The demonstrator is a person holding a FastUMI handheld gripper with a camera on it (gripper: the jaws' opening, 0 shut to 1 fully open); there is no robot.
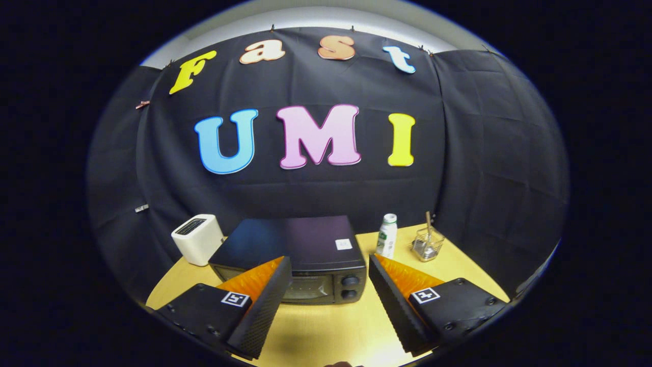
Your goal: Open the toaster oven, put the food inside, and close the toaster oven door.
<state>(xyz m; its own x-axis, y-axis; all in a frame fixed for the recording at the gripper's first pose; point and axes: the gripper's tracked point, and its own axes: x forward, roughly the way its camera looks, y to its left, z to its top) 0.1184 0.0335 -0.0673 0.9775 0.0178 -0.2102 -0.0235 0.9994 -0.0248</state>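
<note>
Gripper view: toaster oven (305, 265) door shut.
At lower centre, the gripper (330, 275) hangs with its 2 fingers spread and empty; the oven lies just ahead, its long axis crosswise.

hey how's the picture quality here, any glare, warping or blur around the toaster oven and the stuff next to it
Gripper view: fisheye warping bows the round yellow wooden table and the booth wall; a bright glare patch sits on the table between the open gripper fingers; the black toaster oven stays sharp, its door glass dim; the white pop-up toaster, white bottle and wire basket look small but clear.
</note>
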